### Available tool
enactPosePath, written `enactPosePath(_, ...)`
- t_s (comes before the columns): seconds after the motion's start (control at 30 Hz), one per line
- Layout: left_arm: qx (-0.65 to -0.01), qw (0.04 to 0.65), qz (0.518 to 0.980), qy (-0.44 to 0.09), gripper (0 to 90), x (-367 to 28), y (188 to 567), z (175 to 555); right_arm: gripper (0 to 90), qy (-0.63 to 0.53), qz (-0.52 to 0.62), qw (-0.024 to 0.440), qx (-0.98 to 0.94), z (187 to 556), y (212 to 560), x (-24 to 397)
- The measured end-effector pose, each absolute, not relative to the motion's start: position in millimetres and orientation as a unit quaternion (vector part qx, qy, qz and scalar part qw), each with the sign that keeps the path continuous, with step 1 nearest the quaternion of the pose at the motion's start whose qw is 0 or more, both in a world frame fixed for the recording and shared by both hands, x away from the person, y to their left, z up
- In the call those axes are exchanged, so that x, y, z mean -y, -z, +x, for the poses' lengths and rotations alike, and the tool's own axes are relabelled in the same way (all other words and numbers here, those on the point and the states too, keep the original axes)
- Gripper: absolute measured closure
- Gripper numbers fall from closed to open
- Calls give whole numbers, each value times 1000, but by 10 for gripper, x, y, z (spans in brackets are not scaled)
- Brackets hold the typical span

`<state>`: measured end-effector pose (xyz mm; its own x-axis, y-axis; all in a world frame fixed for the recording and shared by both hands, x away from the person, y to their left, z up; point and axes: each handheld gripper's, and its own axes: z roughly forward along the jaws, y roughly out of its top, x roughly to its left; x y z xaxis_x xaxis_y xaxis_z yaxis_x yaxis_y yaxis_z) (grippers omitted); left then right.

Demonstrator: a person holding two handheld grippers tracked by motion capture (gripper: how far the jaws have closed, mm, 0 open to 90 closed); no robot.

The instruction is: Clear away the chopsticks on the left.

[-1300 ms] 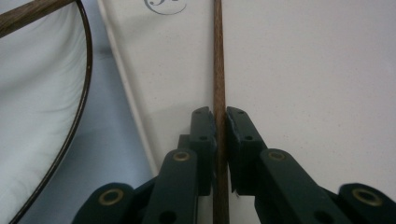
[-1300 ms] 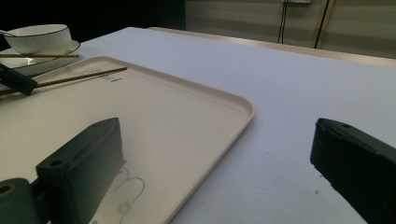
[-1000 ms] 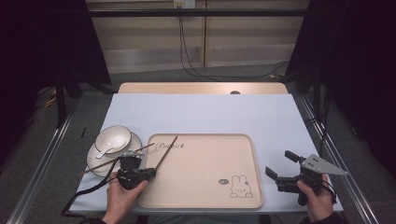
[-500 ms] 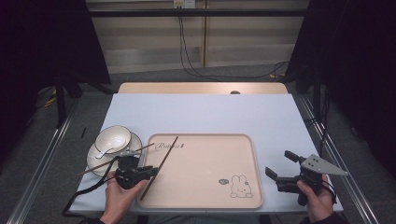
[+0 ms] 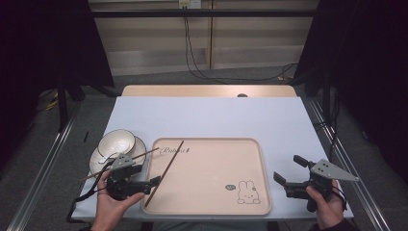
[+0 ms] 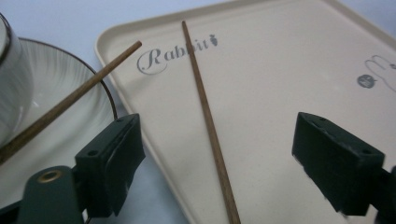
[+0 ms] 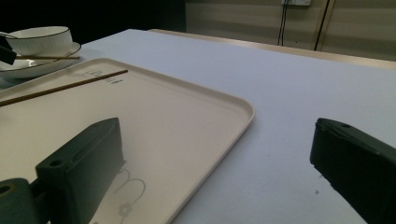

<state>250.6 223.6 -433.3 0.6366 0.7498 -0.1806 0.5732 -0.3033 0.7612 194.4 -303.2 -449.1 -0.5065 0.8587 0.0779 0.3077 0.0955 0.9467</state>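
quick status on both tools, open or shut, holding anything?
Left tool: jaws just opened, chopstick lies loose between them on the tray.
Right tool: open, empty.

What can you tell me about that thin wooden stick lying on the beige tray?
The chopstick on the tray is a slim, straight, dark brown stick that looks wooden. It lies flat and slantwise on the tray, its far tip by the printed word "Rabbit", its near end at the tray's left edge. The left gripper, jaws just opened, straddles it without touching. A second chopstick rests across the plate nearby.
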Motion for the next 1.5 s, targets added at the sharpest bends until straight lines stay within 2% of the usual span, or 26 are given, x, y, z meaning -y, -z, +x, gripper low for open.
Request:
enactPosePath(0.1,-411,436,794,-102,129,-2334,4324,2484,23,-524,421,263,-692,1944,4491,3031)
enactPosePath(0.2,-404,436,797,-111,43,-2441,4307,2473,23,-524,421,263,-692,1944,4491,3031)
enactPosePath(0.27,-384,470,789,-96,41,-2543,4285,2438,23,-523,423,264,-691,1945,4492,3032)
enactPosePath(0.37,-380,473,791,-86,27,-2609,4299,2438,23,-524,423,263,-691,1945,4492,3032)
enactPosePath(0.43,-369,465,797,-108,28,-2660,4277,2405,23,-523,422,265,-691,1944,4492,3031)
enactPosePath(0.63,-368,466,796,-119,50,-2783,4287,2407,23,-523,423,264,-691,1946,4492,3031)
enactPosePath(0.7,-372,475,791,-100,50,-2875,4330,2433,23,-523,423,265,-691,1947,4491,3033)
enactPosePath(0.77,-375,481,784,-116,45,-2991,4355,2419,23,-523,424,264,-691,1946,4491,3034)
enactPosePath(1.03,-359,500,781,-105,36,-3180,4376,2386,23,-522,424,265,-691,1947,4491,3031)
enactPosePath(1.2,-366,491,780,-125,43,-3291,4365,2388,23,-523,425,264,-690,1949,4493,3033)
enactPosePath(1.4,-354,483,792,-120,44,-3451,4374,2409,23,-523,425,264,-690,1949,4493,3032)
enactPosePath(1.5,-352,482,795,-110,72,-3578,4389,2456,24,-522,425,264,-690,1949,4492,3032)
